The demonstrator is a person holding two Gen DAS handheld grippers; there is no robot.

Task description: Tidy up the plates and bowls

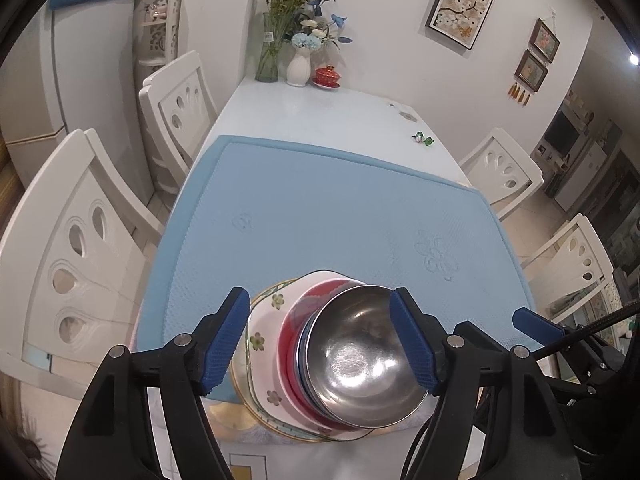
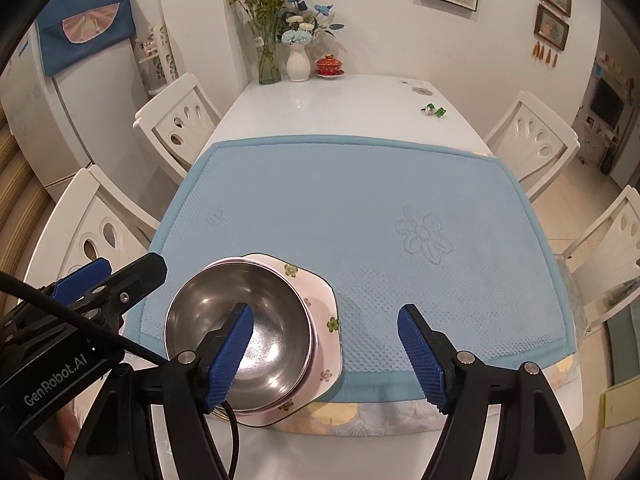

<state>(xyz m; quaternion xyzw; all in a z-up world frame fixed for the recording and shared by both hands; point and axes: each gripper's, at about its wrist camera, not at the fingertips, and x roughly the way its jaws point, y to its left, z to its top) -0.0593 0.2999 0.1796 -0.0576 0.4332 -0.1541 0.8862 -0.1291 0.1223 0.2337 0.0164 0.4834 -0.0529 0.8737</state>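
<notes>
A stack of dishes stands at the near edge of the blue mat [image 1: 320, 208]: a steel bowl [image 1: 362, 356] on top, nested in a red bowl [image 1: 290, 344], on a white flowered square plate [image 1: 262, 336] over a gold-rimmed plate [image 1: 280, 432]. My left gripper [image 1: 324, 344] is open above the stack, its jaws on either side of the bowls and touching nothing. In the right wrist view the steel bowl [image 2: 240, 328] sits on the flowered plate [image 2: 324, 320]. My right gripper [image 2: 326, 356] is open and empty, just right of the stack. The left gripper's fingertip [image 2: 86, 276] shows at the left.
White chairs [image 2: 176, 120] stand on both sides of the white table [image 2: 340, 108]. At the far end stand a glass vase [image 2: 269, 60], a white vase [image 2: 298, 64] and a red lidded cup [image 2: 330, 66]. A small green object [image 2: 434, 111] lies far right.
</notes>
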